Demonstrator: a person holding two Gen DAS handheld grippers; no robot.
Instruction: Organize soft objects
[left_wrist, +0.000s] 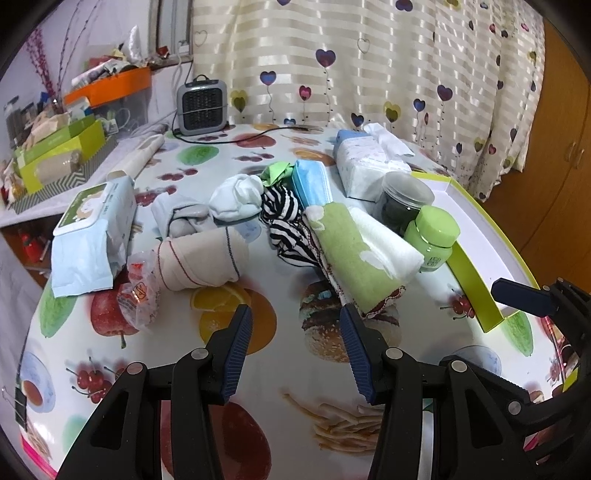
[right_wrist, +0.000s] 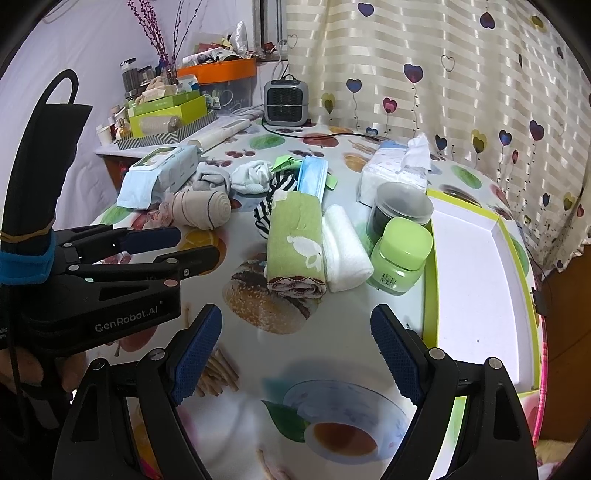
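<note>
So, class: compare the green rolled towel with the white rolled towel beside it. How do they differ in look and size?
The green rolled towel carries a white animal print and a dark patterned edge at its end; the white rolled towel is plain. The green roll looks thicker, the white one slimmer. Both lie side by side on the tablecloth, rolled up, neither touched by a gripper.

— What covers the bench (right_wrist: 258, 369)?

— A white cloth printed with fruit, burgers and fries.

— What lies on it?

— A rolled green towel (right_wrist: 295, 247) with a rolled white towel (right_wrist: 345, 251) touching its right side, then a green-lidded jar (right_wrist: 400, 258) and a dark jar (right_wrist: 400, 210) behind it. A white tray with a green rim (right_wrist: 480, 266) sits at the right edge.

— And further back?

— A striped cloth (left_wrist: 286, 218), blue masks (left_wrist: 312, 182), a tissue pack (left_wrist: 364, 162), a wipes pack (left_wrist: 98, 218), a beige roll (left_wrist: 201, 260), and a small heater (left_wrist: 201, 107).
</note>
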